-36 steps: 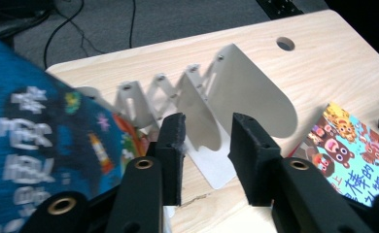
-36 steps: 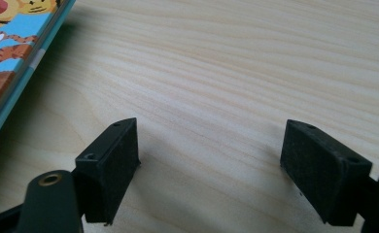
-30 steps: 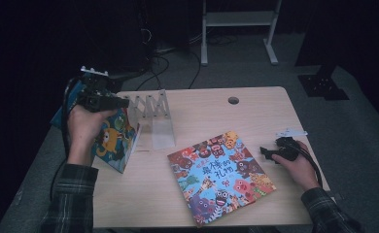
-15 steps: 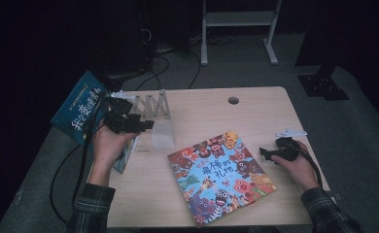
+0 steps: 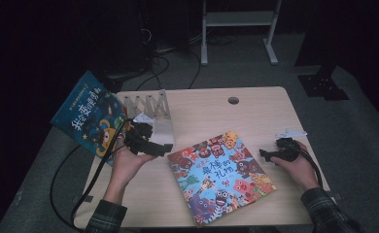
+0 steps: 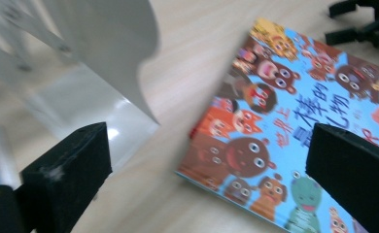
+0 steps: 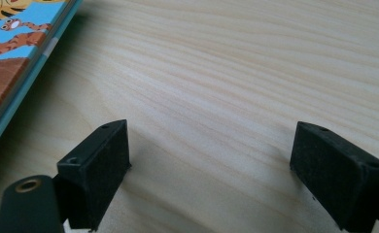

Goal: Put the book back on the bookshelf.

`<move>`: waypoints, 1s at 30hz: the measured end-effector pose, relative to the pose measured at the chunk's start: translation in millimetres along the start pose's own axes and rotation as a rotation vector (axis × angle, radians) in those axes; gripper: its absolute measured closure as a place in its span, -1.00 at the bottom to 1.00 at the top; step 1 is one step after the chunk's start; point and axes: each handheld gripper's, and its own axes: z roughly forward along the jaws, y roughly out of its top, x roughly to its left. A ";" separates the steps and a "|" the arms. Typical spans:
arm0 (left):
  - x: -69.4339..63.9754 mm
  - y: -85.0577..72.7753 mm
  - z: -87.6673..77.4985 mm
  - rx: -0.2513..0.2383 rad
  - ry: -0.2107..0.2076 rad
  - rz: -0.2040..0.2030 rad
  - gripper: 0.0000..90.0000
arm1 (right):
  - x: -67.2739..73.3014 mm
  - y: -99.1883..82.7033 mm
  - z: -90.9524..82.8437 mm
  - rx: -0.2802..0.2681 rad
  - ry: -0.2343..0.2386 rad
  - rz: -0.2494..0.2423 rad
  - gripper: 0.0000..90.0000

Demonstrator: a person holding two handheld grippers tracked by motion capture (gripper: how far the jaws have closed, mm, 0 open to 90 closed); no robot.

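We see the left claw (image 5: 164,148) low over the bench (image 5: 255,104), its jaws just opened wide with nothing between them, beside the metal book rack (image 5: 151,109). The blue book (image 5: 88,116) leans at the rack's far-left side, past the bench edge, while the animal picture book (image 5: 220,175) lies flat mid-bench. The right claw (image 5: 267,154) rests wide and empty just right of that book
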 end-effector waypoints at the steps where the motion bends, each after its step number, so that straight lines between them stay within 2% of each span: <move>1: -1.8 -3.6 3.4 -0.006 -0.010 0.001 -0.99 | -0.1 -0.1 -0.1 0.000 0.000 -0.002 -0.71; 6: -18.8 -16.9 16.7 0.011 -0.038 0.030 -0.99 | -0.3 -1.0 -1.0 -0.001 0.004 -0.005 -0.71; 9: -31.2 -23.9 20.8 -0.030 -0.070 0.011 -0.99 | -0.3 -1.4 -1.5 0.000 0.005 -0.007 -0.71; 11: -38.6 -28.0 25.0 -0.041 -0.083 0.019 -0.99 | -0.4 -1.6 -1.7 0.000 0.008 -0.009 -0.71; 13: -42.2 -30.6 29.1 -0.047 -0.096 0.025 -0.99 | -0.5 -1.8 -2.0 0.000 0.010 -0.009 -0.71; 16: -44.1 -32.6 34.1 -0.028 -0.089 0.049 -0.99 | 0.0 -2.4 -2.6 -0.001 0.011 -0.008 -0.70; 19: -39.8 -36.2 38.7 -0.019 -0.095 0.050 -0.92 | 0.5 -3.5 -4.9 0.000 0.020 -0.022 -0.61; 22: -32.7 -41.0 45.2 -0.001 -0.100 0.048 -0.89 | 2.9 -4.1 -10.9 0.016 0.027 -0.028 -0.35; 24: -27.2 -44.2 49.1 0.008 -0.093 0.045 -0.86 | 6.1 -4.4 -18.0 0.046 0.030 -0.036 -0.17; 26: -22.2 -45.0 51.5 0.020 -0.083 0.054 -0.81 | 9.1 -4.1 -25.0 0.043 0.042 -0.032 -0.13; 30: -12.0 -45.9 53.6 0.000 -0.096 0.030 -0.71 | 17.7 -4.1 -46.1 0.008 0.089 -0.009 -0.10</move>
